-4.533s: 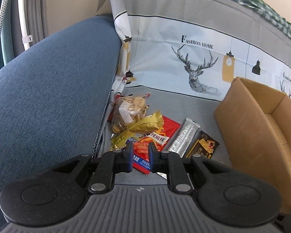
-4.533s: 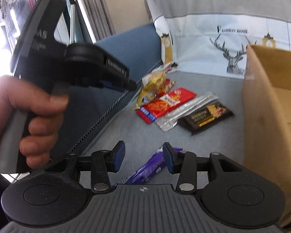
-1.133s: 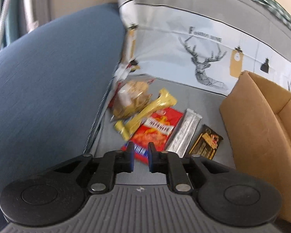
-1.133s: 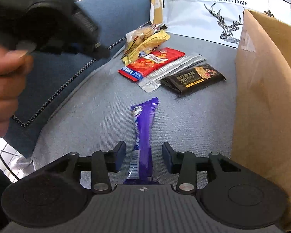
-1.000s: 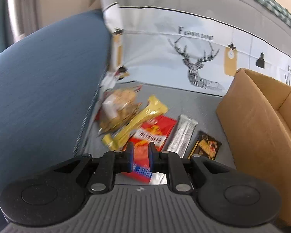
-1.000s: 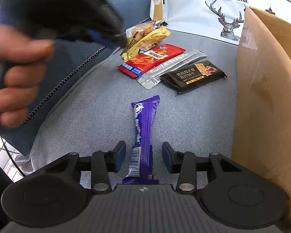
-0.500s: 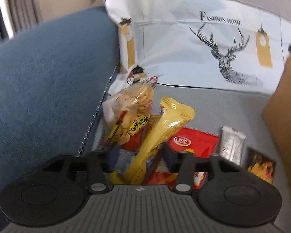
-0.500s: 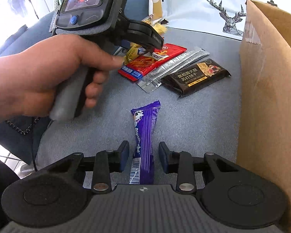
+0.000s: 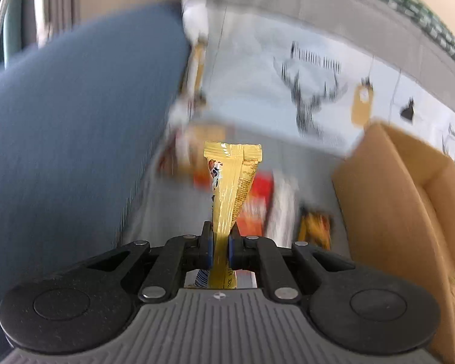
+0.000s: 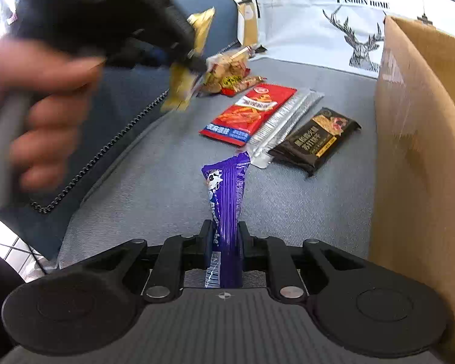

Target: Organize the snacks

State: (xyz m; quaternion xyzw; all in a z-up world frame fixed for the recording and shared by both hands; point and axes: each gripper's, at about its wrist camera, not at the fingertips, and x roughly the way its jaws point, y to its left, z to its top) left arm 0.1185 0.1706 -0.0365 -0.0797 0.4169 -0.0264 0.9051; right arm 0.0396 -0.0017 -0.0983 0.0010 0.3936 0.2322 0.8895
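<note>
Your left tool (image 9: 217,244) is clenched on the yellow packet (image 9: 232,179), lifted above the grey sofa seat (image 10: 154,188). Your right tool (image 10: 224,236) grips the purple bar (image 10: 226,194), left of the cardboard box (image 10: 415,157); blue armrest (image 9: 75,115) farther left.

A grey fabric sofa seat (image 10: 154,188) is flanked by a blue armrest (image 9: 75,115) — a deer-printed white cover (image 10: 312,30) is draped behind.
</note>
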